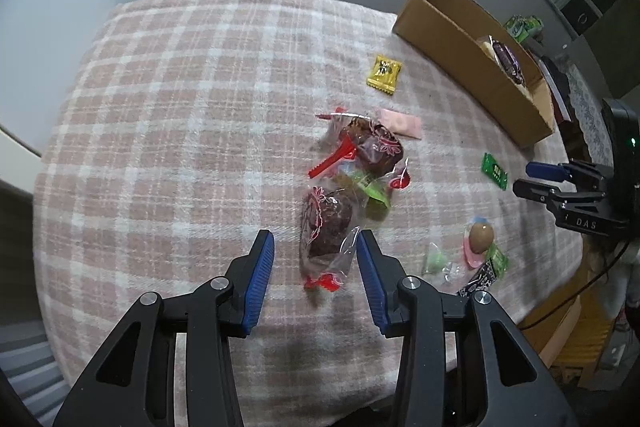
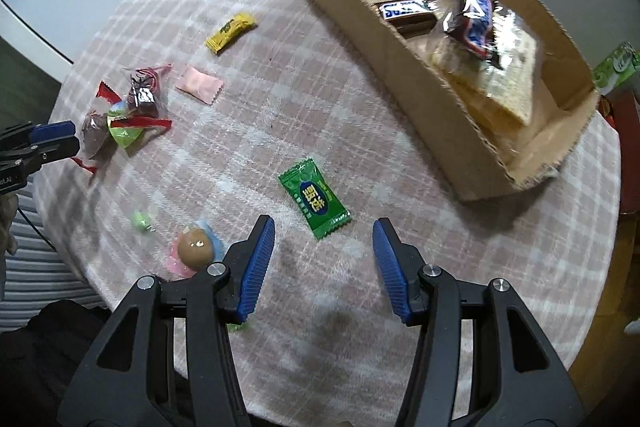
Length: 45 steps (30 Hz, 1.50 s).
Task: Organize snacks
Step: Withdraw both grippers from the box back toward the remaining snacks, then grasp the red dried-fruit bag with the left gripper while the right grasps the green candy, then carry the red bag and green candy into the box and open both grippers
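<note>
The left gripper (image 1: 315,255) hangs low over the counter (image 1: 180,131), jaws apart, with a dark cake (image 1: 326,227) in clear wrap lying between the blue pads; whether a pad touches the wrap I cannot tell. The right gripper (image 2: 323,251) also has its jaws apart and holds nothing; a green candy (image 2: 315,203) lies just ahead of it, on the box side of the counter.

Taking the box (image 2: 400,39) as landmark: inside it sit two chocolate bars (image 2: 470,17) on top of pale wafer packs (image 2: 508,83), so a part of the sorting looks done. Most snacks are still outside it. The green candy is nearest the box's long wall. The yellow candy (image 2: 231,31) and pink sachet (image 2: 199,84) lie farther from it, toward the counter's middle. Farther again is the heap: a second dark cake (image 1: 374,147), a green jelly cup (image 2: 125,135) and red wrapper ends, tangled together and touching. Well apart from the box, at the near counter edge, are an egg (image 2: 195,247) in a pink pack, a small pale green sweet (image 2: 141,219) and a black-patterned pack (image 1: 478,279).

My judgement: the task is early to midway, a few items boxed and roughly ten left. The cake between the left jaws seems the item in hand; the crinkly wrap could slip or drag its neighbours.
</note>
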Motion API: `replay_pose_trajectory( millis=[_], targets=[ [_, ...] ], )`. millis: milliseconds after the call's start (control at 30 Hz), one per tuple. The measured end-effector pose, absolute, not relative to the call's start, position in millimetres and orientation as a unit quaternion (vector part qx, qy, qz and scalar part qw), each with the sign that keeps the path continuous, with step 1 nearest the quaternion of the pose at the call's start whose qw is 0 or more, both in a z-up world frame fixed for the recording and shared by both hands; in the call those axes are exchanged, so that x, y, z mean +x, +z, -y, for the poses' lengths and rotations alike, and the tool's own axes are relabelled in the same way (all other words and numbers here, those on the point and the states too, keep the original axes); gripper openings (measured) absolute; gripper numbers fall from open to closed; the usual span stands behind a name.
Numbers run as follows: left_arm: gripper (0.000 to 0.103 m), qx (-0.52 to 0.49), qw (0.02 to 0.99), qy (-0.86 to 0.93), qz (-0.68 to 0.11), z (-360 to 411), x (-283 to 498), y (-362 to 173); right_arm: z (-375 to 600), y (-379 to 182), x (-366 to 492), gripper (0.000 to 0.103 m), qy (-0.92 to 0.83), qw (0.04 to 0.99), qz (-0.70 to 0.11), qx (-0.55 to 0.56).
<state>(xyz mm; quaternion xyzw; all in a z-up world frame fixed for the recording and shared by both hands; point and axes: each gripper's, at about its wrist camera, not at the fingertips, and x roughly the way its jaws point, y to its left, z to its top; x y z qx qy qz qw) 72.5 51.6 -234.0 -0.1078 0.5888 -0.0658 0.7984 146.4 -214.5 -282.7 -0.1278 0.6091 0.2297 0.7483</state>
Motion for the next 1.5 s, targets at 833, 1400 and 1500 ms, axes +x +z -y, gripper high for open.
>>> replay_pose_trajectory(
  millis=[833, 1400, 1500],
  targets=[
    [0.033, -0.104, 0.79, -0.073, -0.6, -42, 91, -259, 171, -320, 167, 0.034, 0.258, 0.724, -0.608, -0.2],
    [0.027, -0.104, 0.802, -0.064, -0.585, -49, 85, -242, 195, -297, 155, 0.02, 0.25, 0.742, -0.599, -0.166],
    [0.027, -0.107, 0.808, -0.065, -0.576, -51, 86, -231, 200, -288, 153, 0.02, 0.251, 0.747, -0.597, -0.149]
  ],
)
